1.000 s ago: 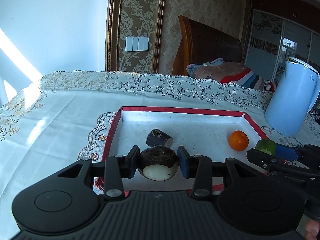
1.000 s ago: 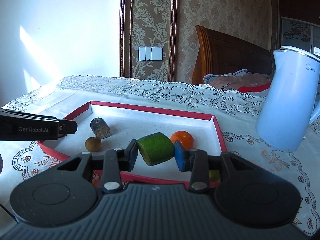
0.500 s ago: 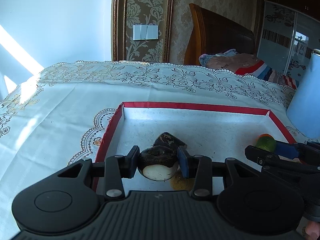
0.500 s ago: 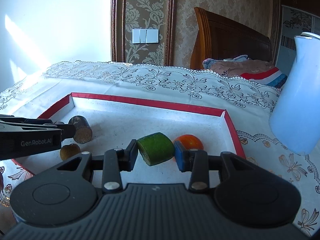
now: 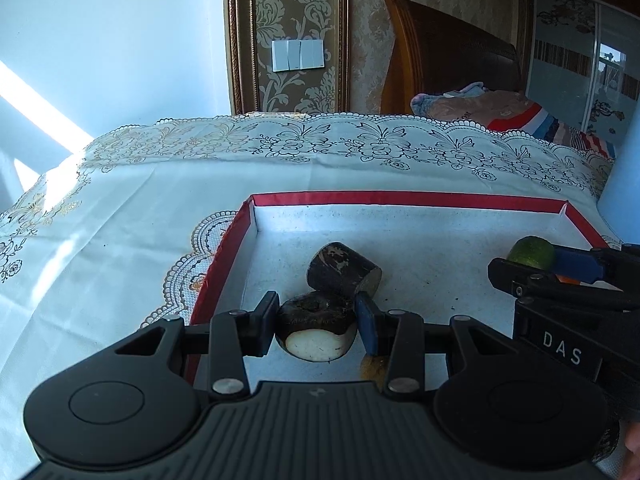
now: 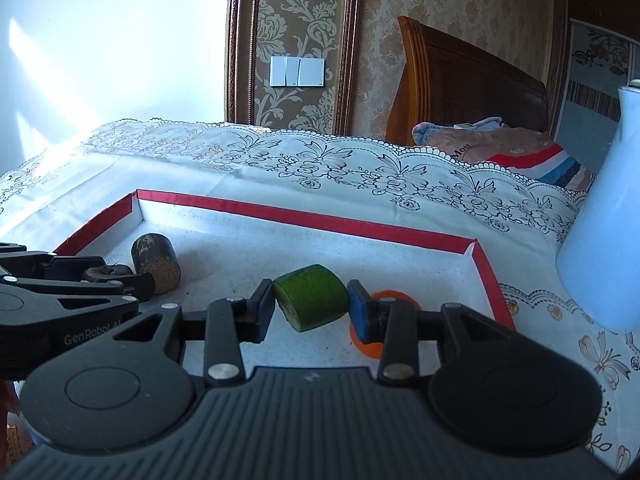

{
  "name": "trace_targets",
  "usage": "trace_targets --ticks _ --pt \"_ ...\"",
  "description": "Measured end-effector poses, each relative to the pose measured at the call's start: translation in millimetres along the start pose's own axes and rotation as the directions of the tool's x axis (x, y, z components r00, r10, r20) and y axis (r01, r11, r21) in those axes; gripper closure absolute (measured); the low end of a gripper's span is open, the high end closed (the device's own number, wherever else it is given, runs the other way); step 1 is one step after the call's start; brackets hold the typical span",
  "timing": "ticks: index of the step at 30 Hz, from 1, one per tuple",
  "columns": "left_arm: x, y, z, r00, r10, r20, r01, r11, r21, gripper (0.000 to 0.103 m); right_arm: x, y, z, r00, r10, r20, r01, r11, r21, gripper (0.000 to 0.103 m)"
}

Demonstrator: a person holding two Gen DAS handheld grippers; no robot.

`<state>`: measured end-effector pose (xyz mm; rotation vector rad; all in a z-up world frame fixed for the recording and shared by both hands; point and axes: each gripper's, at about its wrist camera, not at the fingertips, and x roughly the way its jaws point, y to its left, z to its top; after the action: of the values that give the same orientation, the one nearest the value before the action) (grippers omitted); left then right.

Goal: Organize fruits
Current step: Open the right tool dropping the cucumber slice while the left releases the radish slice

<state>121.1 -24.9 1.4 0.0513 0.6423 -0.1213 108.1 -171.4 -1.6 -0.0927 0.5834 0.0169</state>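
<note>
My left gripper (image 5: 317, 322) is shut on a dark fruit piece with a white cut face (image 5: 316, 332), held over the front left of the red-rimmed white tray (image 5: 400, 198). A dark cylindrical piece (image 5: 342, 270) lies in the tray just beyond it, and a brown fruit (image 5: 370, 366) shows partly under the right finger. My right gripper (image 6: 311, 306) is shut on a green fruit chunk (image 6: 312, 302) above the tray (image 6: 320, 218), with an orange fruit (image 6: 370, 346) partly hidden beneath it. The dark cylinder also shows in the right wrist view (image 6: 156, 258).
A pale blue kettle (image 6: 604, 240) stands right of the tray on the lace tablecloth (image 5: 120, 216). A wooden chair back (image 5: 448, 60) and folded cloth (image 5: 480, 106) are beyond the table's far edge.
Both grippers have moved forward and lower over the tray, still holding their fruit. The orange now sits under the right gripper and the brown fruit under the left.
</note>
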Motion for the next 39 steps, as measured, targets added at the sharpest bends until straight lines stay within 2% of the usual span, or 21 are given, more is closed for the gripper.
trace_targets --ticks 12,15,19,23,25,27,35,37,39 --pt "0.7 -1.4 -2.7 1.0 0.013 -0.005 -0.013 1.0 0.002 0.061 0.2 -1.8 1.0 1.0 0.0 0.006 0.0 1.0 0.006 0.065" --pt "1.4 0.7 -2.4 1.0 0.011 -0.012 -0.011 1.0 -0.01 0.059 -0.9 -1.5 1.0 1.0 0.001 0.013 -0.001 1.0 0.008 0.059" --pt "1.1 1.1 -2.9 0.999 0.034 -0.003 -0.034 0.999 -0.01 0.048 -2.7 0.5 0.6 1.0 -0.01 0.026 0.01 1.0 -0.003 0.046" --pt "0.3 -1.1 -3.6 0.999 0.04 0.003 -0.04 0.999 0.005 0.048 -5.2 -0.5 1.2 0.999 -0.023 0.037 0.023 1.0 0.002 0.036" --pt "0.2 -1.5 -3.9 0.999 0.048 0.004 -0.048 0.999 0.007 0.045 -6.0 -2.0 1.7 0.998 -0.04 0.044 0.04 0.999 0.007 0.025" --pt "0.1 -0.4 -3.6 0.999 0.047 0.004 -0.047 0.999 0.0 0.041 -5.4 -3.1 2.0 0.998 -0.05 0.044 0.05 0.999 0.007 0.023" --pt "-0.1 2.7 -3.9 0.999 0.051 -0.004 -0.051 0.999 -0.018 0.039 -5.2 -4.7 1.5 0.997 -0.059 0.041 0.059 0.998 0.012 0.012" --pt "-0.7 2.8 -3.7 0.999 0.047 -0.005 -0.047 0.999 -0.018 0.038 -5.3 -6.8 1.1 0.997 -0.064 0.04 0.063 0.998 0.027 0.005" --pt "-0.9 2.8 -3.9 0.999 0.048 -0.004 -0.048 0.999 -0.017 0.038 -5.7 -10.1 0.9 0.997 -0.069 0.039 0.067 0.997 0.04 0.004"
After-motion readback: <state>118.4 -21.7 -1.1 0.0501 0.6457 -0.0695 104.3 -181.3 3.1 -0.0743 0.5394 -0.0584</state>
